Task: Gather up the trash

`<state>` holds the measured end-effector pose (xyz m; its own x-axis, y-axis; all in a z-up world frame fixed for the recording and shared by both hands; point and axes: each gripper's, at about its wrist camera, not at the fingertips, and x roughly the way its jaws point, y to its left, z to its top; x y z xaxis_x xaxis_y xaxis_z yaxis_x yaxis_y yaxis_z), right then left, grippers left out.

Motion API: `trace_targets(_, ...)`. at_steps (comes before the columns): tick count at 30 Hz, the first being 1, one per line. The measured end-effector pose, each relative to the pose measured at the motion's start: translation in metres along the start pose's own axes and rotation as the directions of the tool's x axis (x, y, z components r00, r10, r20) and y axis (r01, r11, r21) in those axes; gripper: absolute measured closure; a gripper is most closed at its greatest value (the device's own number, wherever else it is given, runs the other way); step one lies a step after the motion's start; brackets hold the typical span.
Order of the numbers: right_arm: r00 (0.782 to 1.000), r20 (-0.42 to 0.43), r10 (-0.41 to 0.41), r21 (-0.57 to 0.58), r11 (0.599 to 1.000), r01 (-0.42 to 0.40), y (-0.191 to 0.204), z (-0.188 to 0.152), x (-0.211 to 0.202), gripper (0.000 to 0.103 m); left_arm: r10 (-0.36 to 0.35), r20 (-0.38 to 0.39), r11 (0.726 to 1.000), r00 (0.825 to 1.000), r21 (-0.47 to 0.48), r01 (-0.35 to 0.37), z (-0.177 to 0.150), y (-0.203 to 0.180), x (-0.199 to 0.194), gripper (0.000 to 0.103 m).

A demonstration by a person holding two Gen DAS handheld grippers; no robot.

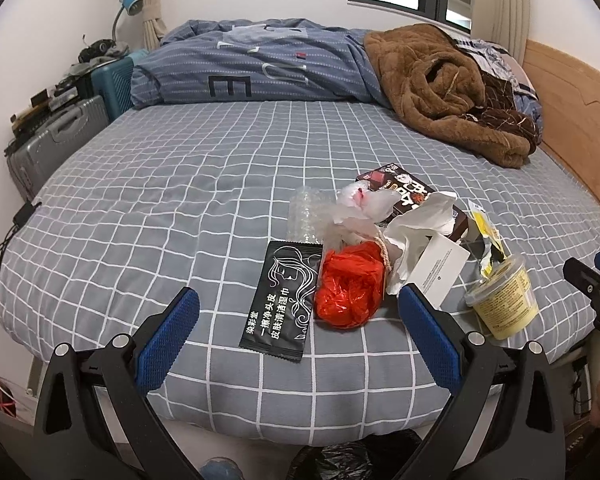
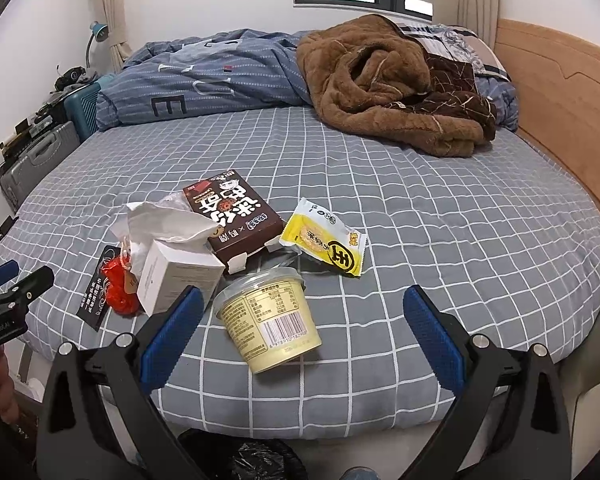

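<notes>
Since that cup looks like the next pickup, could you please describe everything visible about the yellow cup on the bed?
The yellow cup is a pale-yellow plastic tub under a clear lid, with a printed nutrition label and barcode. It lies tilted on the checked bedsheet near the front edge, lid facing the trash pile. It sits ahead of the open right gripper, which is not holding it.

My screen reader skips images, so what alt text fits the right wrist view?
Open right gripper hovers over a yellow plastic cup lying on a grey checked bed, with a brown snack box, yellow wrapper, white box and crumpled tissue behind it.
</notes>
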<state>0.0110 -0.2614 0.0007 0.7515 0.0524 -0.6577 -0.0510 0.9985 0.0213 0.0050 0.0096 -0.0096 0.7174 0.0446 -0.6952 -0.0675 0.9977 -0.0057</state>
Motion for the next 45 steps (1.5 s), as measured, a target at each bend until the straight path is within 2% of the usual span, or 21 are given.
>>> trace_targets(27, 1.0, -0.004, -0.003, 0.0, 1.0, 0.003, -0.0002, 0.0003, 0.0029, 0.007, -0.002, -0.011, 1.0, 1.0, -0.018, 0.002, 0.0021, -0.0026, 0.0041, 0.006)
trace_targets(45, 1.0, -0.002, -0.006, 0.001, 1.0, 0.006, 0.0005, -0.0008, 0.003, 0.007, 0.004, -0.023, 1.0, 1.0, 0.002, -0.004, 0.0017, -0.0037, 0.0075, 0.006)
